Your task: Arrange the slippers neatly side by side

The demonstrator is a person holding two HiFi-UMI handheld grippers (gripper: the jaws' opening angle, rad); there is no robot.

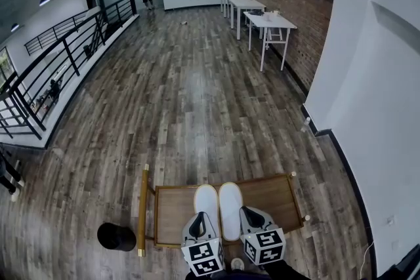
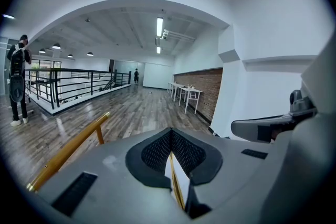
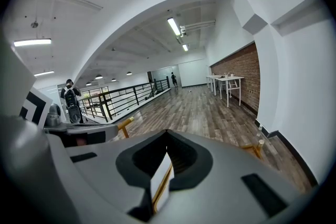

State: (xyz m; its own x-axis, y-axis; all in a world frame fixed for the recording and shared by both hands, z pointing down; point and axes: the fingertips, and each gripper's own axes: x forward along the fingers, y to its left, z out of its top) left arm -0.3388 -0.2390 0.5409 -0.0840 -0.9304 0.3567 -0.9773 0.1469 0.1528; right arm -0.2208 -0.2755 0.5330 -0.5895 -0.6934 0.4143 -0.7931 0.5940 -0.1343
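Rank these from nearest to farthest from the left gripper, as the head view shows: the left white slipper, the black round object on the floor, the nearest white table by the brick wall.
1. Left white slipper: just ahead of the left gripper.
2. Black round object: off to its left.
3. Nearest white table: far ahead, on the right.

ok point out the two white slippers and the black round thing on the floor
left slipper (image 1: 207,201), head view, on its white upper near the toe.
right slipper (image 1: 230,210), head view, on the middle of its upper.
black round thing (image 1: 116,237), head view, on the centre of its top.
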